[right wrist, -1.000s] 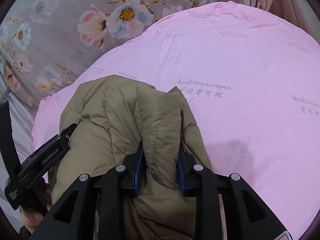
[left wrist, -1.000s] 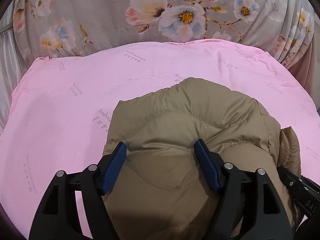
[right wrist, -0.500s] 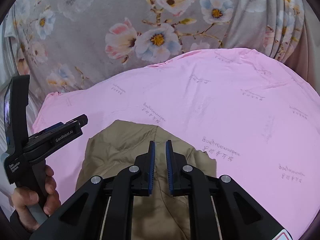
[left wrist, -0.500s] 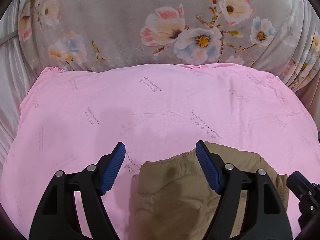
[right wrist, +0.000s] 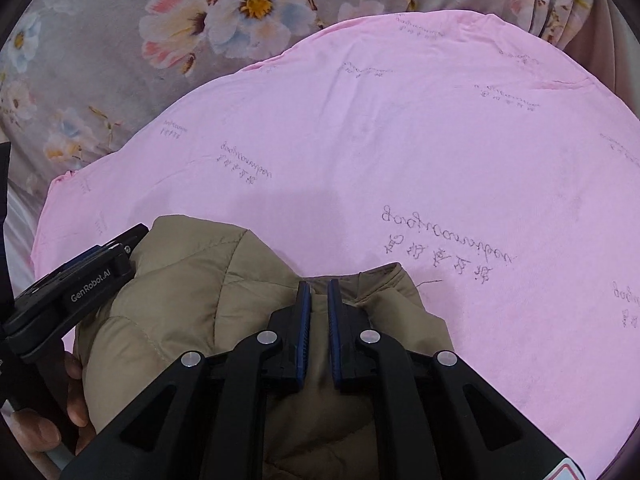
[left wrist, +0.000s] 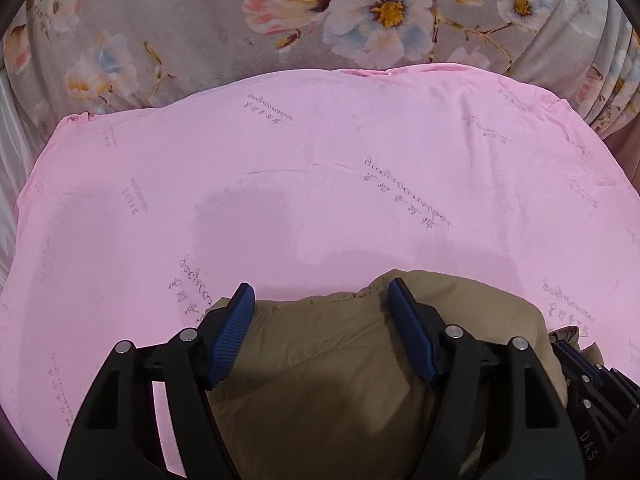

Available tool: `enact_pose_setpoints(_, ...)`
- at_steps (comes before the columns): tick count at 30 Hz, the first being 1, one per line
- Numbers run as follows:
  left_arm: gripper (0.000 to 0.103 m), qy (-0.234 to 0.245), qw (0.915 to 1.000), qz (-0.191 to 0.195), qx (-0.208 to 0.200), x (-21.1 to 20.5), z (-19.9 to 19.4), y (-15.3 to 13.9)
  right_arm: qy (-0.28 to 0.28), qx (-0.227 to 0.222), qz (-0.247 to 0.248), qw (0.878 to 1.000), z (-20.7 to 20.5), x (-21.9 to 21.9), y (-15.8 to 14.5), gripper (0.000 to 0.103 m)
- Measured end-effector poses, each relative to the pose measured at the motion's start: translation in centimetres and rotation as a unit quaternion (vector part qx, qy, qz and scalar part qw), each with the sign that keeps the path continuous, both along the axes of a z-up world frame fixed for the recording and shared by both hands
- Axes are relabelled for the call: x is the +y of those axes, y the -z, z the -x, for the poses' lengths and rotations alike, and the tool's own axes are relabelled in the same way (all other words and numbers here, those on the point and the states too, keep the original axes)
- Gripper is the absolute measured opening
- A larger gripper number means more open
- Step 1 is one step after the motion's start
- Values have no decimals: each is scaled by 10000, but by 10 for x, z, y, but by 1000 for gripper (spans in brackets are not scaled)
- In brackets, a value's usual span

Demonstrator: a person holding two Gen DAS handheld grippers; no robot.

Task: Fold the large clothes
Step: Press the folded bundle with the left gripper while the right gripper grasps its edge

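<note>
Jacket (left wrist: pixel 344 380), tan and quilted, bunched low on pink sheet (left wrist: pixel 320 184), with grey floral bedding (left wrist: pixel 200 32) beyond the sheet's far edge. Left gripper (left wrist: pixel 320 328) over the jacket's near bulge, fingers (left wrist: pixel 230 332) spread wide and easing inward, padding swelling up between them, pads pressing or merely flanking — cannot tell. Right gripper (right wrist: pixel 317 332) just beside it over the same heap, fingers (right wrist: pixel 304 328) drawn almost together with only a narrow slit, no clear fold of cloth seen pinched in it; hand (right wrist: pixel 52 412) on the left gripper's handle.
</note>
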State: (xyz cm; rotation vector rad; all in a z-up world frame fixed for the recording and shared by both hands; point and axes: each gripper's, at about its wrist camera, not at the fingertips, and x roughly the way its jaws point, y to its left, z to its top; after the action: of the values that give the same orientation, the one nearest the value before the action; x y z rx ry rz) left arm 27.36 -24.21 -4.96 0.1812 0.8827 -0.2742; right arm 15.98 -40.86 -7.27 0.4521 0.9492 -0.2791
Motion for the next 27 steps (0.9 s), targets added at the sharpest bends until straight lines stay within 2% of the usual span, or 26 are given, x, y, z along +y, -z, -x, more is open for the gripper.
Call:
enact_pose_setpoints(10, 67, -15, 9999, -105, -32, -4, -1, 13, 0, -118, -277, 9995, 2, -5, 16, 6)
enact_pose_setpoints(27, 67, -78, 9992, -368, -162, -14, 0, 22, 56, -216, -342, 9992, 2, -9, 21, 5)
